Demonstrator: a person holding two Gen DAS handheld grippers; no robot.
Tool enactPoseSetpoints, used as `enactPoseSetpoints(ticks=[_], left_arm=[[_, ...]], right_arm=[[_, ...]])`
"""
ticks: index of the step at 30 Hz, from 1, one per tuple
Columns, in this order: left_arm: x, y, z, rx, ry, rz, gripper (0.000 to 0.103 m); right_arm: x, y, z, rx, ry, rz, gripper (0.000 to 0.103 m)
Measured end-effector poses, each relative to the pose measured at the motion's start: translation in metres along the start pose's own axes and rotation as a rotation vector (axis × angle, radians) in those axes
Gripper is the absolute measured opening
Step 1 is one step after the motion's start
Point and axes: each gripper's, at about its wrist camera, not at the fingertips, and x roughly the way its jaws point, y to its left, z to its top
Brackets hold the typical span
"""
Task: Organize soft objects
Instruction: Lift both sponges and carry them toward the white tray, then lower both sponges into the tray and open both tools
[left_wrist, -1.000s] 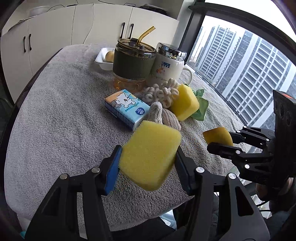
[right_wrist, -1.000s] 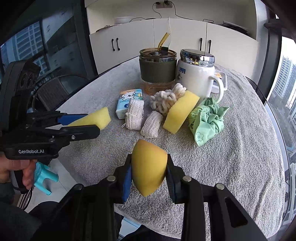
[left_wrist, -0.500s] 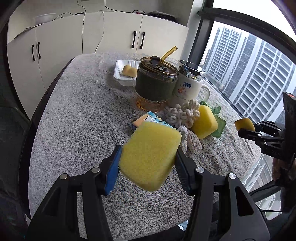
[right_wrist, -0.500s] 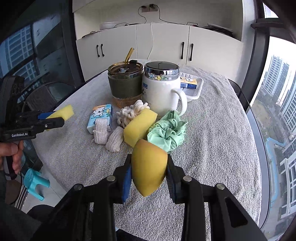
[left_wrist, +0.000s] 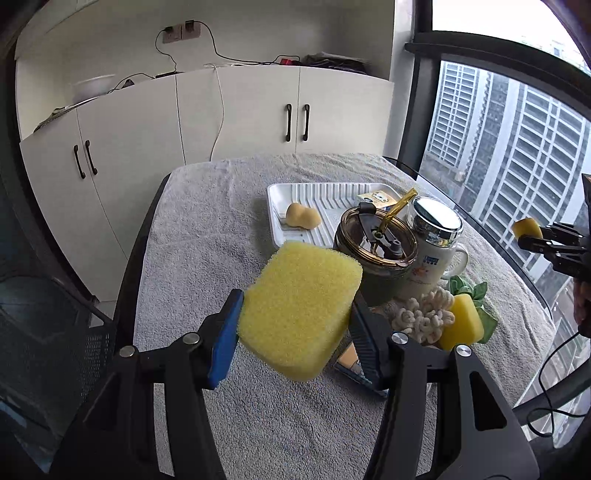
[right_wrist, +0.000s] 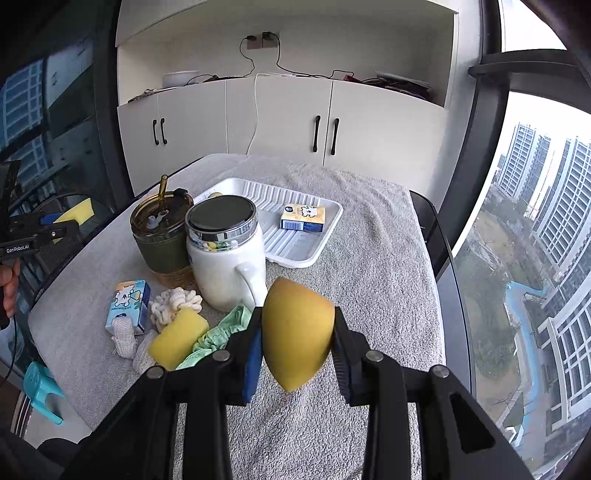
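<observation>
My left gripper is shut on a yellow rectangular sponge, held in the air above the near part of the table. My right gripper is shut on a rounded orange-yellow sponge, also held aloft. Far off on the towel stands a white ribbed tray with a small beige sponge and a small tissue pack in it. Lying by the cups are another yellow sponge, a cream knotted rope piece, a green cloth and knitted socks.
A green tumbler with a straw and a white lidded mug stand between me and the tray. A blue tissue pack lies at the left. A grey towel covers the round table; white cabinets stand behind it.
Both grippers have risen and swung toward the far side with their sponges still held. The tray has come into fuller view and the pile of soft things has dropped lower in both pictures.
</observation>
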Motion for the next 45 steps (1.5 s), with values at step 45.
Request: enactPoseSetpoints(ticks=[45], left_arm=[[0.286, -0.021, 0.135, 0.258, 0.286, -0.187, 0.053]], right_arm=[[0.26, 0.028, 0.155, -0.335, 0.252, 0.342, 0.037]])
